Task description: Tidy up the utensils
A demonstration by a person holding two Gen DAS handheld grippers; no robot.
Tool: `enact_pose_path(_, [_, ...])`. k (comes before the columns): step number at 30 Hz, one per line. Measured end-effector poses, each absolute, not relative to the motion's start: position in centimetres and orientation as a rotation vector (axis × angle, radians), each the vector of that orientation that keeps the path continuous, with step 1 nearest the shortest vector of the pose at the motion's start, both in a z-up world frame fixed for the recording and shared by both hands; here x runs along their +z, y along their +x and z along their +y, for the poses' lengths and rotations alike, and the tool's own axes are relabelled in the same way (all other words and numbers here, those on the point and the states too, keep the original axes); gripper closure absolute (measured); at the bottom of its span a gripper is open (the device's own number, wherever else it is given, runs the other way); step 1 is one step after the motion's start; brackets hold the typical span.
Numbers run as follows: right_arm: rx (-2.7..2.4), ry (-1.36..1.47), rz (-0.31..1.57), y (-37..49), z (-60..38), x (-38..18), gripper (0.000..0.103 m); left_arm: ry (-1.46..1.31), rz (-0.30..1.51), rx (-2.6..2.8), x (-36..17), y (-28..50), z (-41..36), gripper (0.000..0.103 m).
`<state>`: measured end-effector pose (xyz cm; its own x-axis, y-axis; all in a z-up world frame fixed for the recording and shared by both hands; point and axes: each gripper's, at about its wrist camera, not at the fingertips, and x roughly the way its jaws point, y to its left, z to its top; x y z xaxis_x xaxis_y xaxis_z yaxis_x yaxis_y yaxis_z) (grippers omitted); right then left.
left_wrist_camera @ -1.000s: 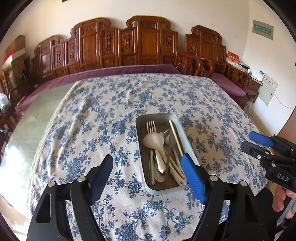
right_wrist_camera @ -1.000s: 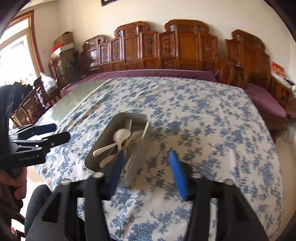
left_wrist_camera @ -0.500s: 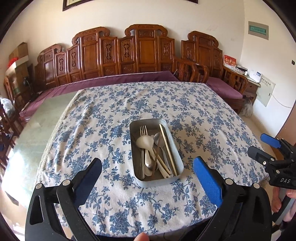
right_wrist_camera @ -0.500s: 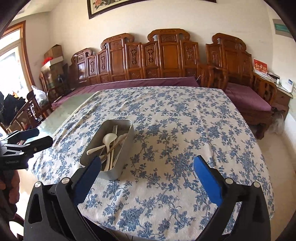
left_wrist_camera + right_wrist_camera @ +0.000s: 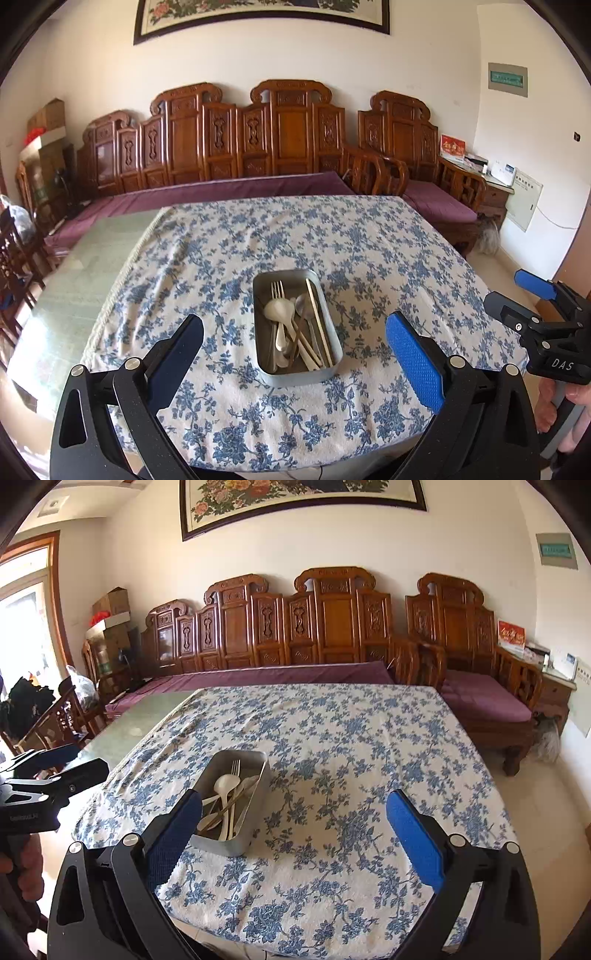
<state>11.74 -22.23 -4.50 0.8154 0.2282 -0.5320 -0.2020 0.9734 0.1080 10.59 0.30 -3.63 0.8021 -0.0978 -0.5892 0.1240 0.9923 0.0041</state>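
Since a second earlier, you had drawn both grippers back and up from the table (image 5: 207, 236), so the whole floral cloth (image 5: 369, 251) and the carved wooden bench (image 5: 288, 140) behind it had come into view, with the framed painting (image 5: 303, 502) above. Then, the metal tray (image 5: 295, 374) had sat right between your left fingers; now it lay well ahead of them, near the front edge of the cloth and unmoved on it. Your left gripper (image 5: 293, 345) was spread wide and held nothing, its blue pads (image 5: 413, 360) standing apart on either side of the tray in the left wrist view. Your right gripper (image 5: 293, 825) was likewise wide and empty, off to the right of the tray, with bare cloth stretching ahead of it to the far and right edges. To the left of the cloth a strip of green tabletop (image 5: 85, 280) lay uncovered. Inside the tray the utensils lay lengthwise in a loose heap: a fork (image 5: 277, 290) with its tines toward the far end, a white spoon (image 5: 279, 310) across it, a metal spoon (image 5: 303, 303) beside that, and pale chopsticks (image 5: 317, 321) along the right wall. From the right wrist view the same heap showed in the tray, just beyond the left finger.
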Motion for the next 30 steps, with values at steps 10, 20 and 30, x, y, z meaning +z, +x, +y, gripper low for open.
enact_pose_path(10, [0.224,0.04,0.512,10.9,-22.3,-2.2,0.003,0.032,0.578,-0.124,-1.5,9.6,-0.1,0.008])
enact_pose_path(20, [0.211,0.018,0.398,8.5,-22.5,1.4,0.003,0.036,0.47,-0.125,2.1,7.4,-0.8,0.008])
enact_pose_path(30, [0.191,0.013,0.316,6.4,-23.0,4.0,0.003,0.045,0.4,-0.109,3.8,5.7,-1.4,0.008])
